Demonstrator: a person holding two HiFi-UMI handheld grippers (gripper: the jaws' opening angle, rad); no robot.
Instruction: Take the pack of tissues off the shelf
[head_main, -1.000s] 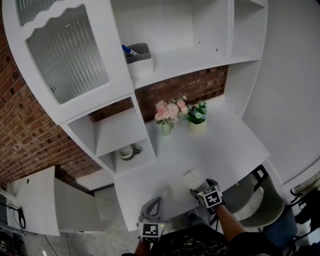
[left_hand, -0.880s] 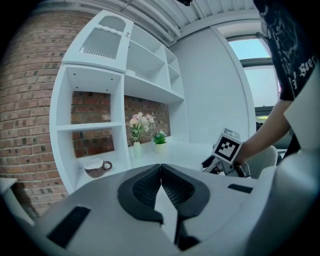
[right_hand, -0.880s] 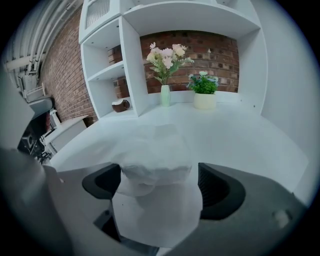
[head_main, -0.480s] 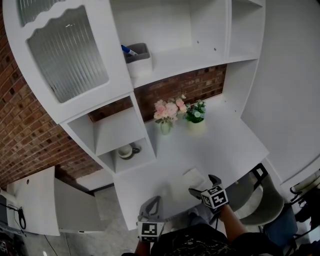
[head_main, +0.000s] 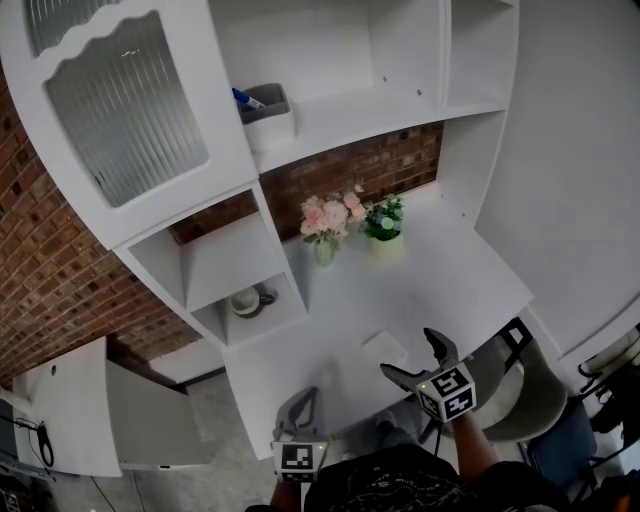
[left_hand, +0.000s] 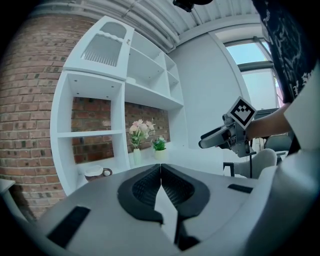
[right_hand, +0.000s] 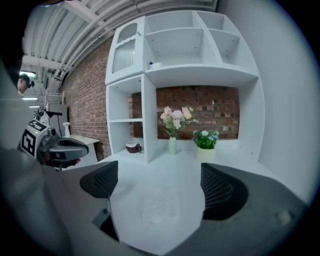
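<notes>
The pack of tissues (head_main: 385, 348) lies flat on the white desk (head_main: 450, 290) close to its front edge. In the right gripper view the pale pack (right_hand: 160, 207) rests on the desk just beyond the jaws, which do not touch it. My right gripper (head_main: 412, 358) hovers a little nearer to me than the pack, open wide (right_hand: 159, 175). Low at the desk's front left, my left gripper (head_main: 302, 402) is shut with nothing in it (left_hand: 161, 167). From the left gripper view, the right gripper (left_hand: 227, 137) shows off to the right.
A vase of pink flowers (head_main: 325, 225) and a small potted plant (head_main: 385, 220) stand at the back of the desk. A mug (head_main: 245, 300) sits in the low shelf cubby. A grey box (head_main: 268, 108) is on the upper shelf. A chair (head_main: 510, 400) is at right.
My right gripper has opened off the pack and drawn back toward me; the pack stays on the desk. The left gripper has not moved.
</notes>
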